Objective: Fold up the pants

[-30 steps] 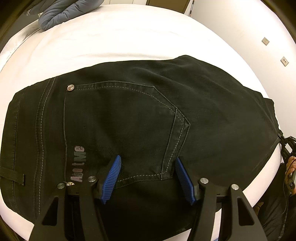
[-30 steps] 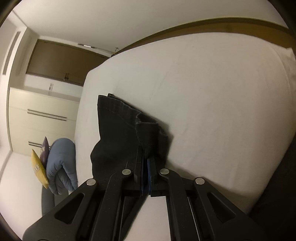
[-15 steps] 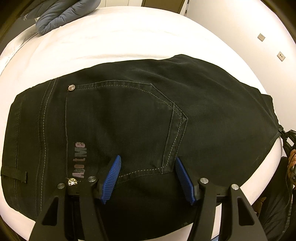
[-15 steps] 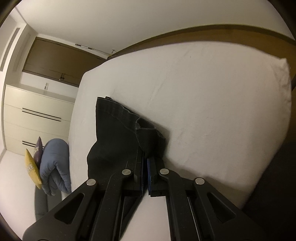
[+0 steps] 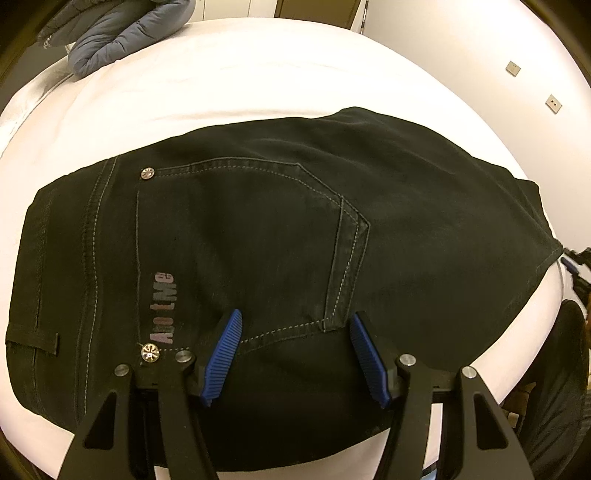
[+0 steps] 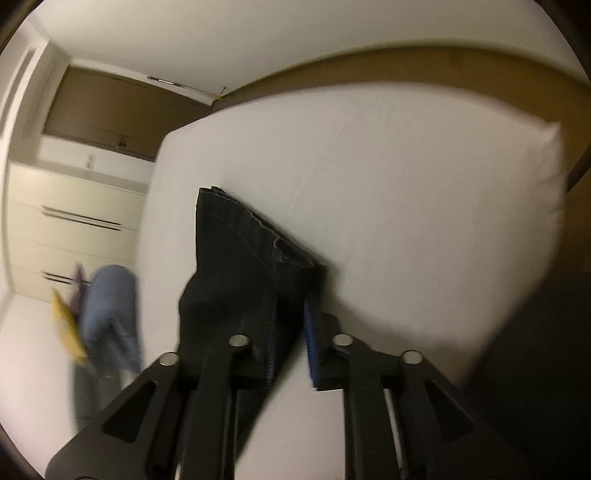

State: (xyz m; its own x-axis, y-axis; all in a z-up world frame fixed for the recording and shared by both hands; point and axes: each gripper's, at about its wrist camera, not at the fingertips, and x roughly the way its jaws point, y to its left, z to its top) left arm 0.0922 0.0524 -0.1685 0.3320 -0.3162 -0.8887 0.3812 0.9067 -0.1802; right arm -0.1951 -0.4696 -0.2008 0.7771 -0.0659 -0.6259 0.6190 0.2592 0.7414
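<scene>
Pants (image 5: 280,236) on bed | left tool (image 5: 295,354) agape above | right tool (image 6: 291,332) just opening, hem between

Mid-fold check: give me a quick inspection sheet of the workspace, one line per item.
Surface: white bed, sheet smooth.
Job's things: black pants lie flat on the bed, back pocket up; hem end near the bed's edge.
Clutter: blue padded jacket at the far side of the bed.
Grippers: left gripper open, hanging over the pocket; right gripper has just been opening, the hem fabric lies between its jaws, pads no longer pressing.
Cables: nothing seen.
Surroundings: cream drawers, white wall with two small plates.
</scene>
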